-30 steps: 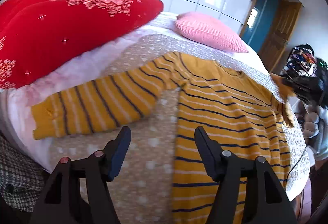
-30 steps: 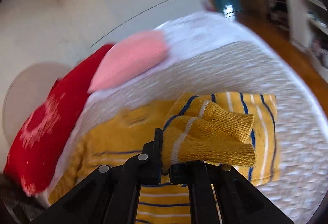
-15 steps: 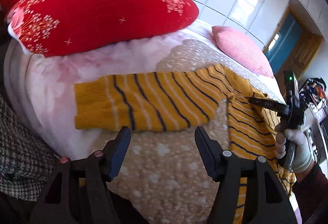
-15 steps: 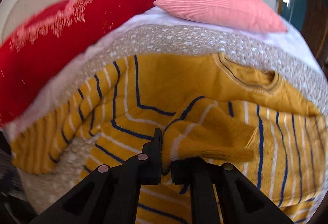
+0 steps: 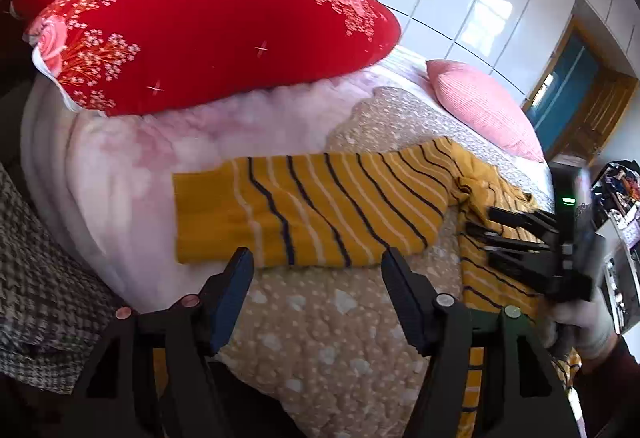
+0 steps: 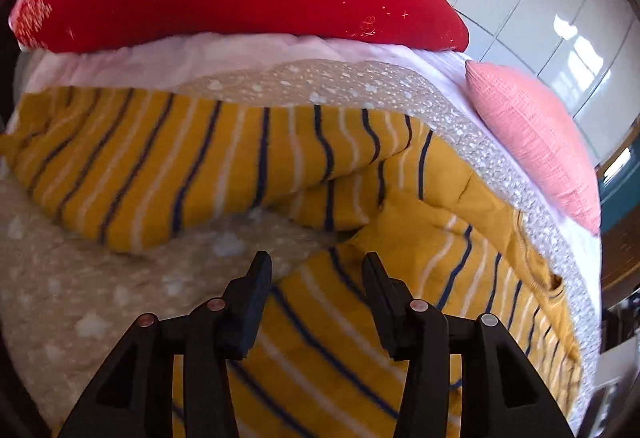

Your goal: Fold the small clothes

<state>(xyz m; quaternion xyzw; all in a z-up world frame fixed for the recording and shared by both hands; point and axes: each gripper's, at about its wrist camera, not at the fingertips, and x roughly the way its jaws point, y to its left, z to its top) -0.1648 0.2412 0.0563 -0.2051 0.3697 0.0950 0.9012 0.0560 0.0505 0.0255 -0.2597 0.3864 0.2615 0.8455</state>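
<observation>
Both my left gripper (image 5: 316, 270) and right gripper (image 6: 316, 274) are open and hold nothing. The sweater (image 6: 360, 338) looks soft and light; I would pinch its sleeve (image 5: 304, 209) at the cuff.

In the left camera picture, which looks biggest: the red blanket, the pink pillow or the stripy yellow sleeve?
1. red blanket, the largest by far.
2. stripy yellow sleeve.
3. pink pillow, smallest, though it lies farther away, so it may look smaller than it is.
</observation>
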